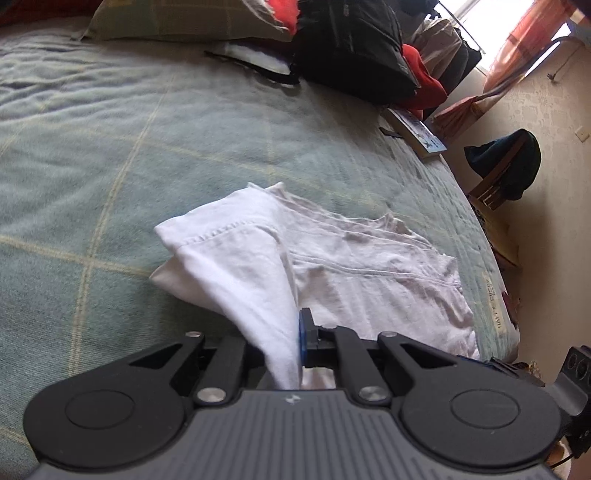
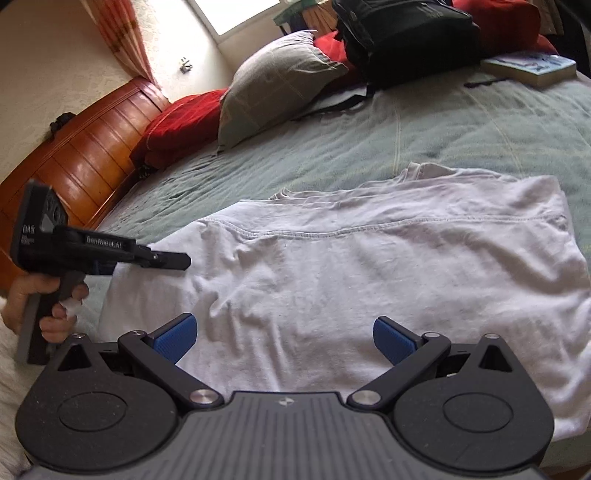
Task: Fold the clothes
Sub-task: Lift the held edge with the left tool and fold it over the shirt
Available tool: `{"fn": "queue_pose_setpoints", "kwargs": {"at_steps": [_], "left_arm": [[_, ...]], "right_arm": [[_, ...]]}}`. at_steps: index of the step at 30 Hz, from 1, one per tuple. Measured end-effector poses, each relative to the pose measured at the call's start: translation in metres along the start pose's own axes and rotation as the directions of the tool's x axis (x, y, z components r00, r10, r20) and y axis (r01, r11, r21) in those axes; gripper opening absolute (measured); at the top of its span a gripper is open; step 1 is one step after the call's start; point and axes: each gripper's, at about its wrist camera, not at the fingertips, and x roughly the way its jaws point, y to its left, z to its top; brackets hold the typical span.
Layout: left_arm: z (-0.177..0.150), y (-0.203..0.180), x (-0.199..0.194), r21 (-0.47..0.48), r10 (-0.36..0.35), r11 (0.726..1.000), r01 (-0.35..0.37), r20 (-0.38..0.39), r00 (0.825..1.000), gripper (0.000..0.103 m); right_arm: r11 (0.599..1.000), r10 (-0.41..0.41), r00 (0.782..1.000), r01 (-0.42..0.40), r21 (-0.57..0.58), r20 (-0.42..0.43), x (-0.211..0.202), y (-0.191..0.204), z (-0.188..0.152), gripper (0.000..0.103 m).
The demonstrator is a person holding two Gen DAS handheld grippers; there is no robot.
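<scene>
A white T-shirt (image 1: 369, 266) lies partly folded on the green-grey bedspread (image 1: 147, 147). My left gripper (image 1: 290, 338) is shut on a fold of its cloth, which rises in a peak between the blue pads (image 1: 304, 332). In the right wrist view the same white T-shirt (image 2: 369, 266) spreads wide and wrinkled. A hand holds the left gripper (image 2: 181, 262) at the shirt's left edge. My right gripper (image 2: 282, 334) hovers open over the shirt's near hem, its blue pads (image 2: 175, 338) wide apart with nothing between them.
A black backpack (image 2: 406, 33), red cloth and a grey pillow (image 2: 273, 85) sit at the head of the bed by the wooden headboard (image 2: 85, 147). A book (image 2: 528, 66) lies near the far edge. A chair with dark clothing (image 1: 509, 166) stands beside the bed.
</scene>
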Motion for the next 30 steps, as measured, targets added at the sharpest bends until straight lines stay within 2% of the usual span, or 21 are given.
{"fn": "queue_pose_setpoints", "kwargs": {"at_steps": [5, 12, 22, 30], "left_arm": [[0.006, -0.041, -0.003, 0.056, 0.021, 0.998, -0.021, 0.002, 1.0, 0.006], [0.014, -0.096, 0.005, 0.118, -0.003, 0.993, 0.003, -0.001, 1.0, 0.006], [0.019, -0.152, 0.06, 0.172, -0.033, 0.984, 0.047, -0.082, 0.996, 0.006], [0.012, -0.183, 0.104, 0.212, -0.044, 0.974, 0.076, -0.151, 0.988, 0.007]], "right_arm": [[0.998, 0.04, 0.999, -0.038, -0.051, 0.031, -0.017, -0.011, -0.008, 0.103], [0.996, 0.062, 0.995, -0.056, -0.071, 0.082, -0.04, -0.035, -0.019, 0.103], [0.991, 0.076, 0.992, -0.064, -0.119, 0.105, -0.06, -0.055, -0.031, 0.103], [0.992, 0.068, 0.991, -0.056, -0.109, 0.115, -0.07, -0.07, -0.033, 0.103]]}}
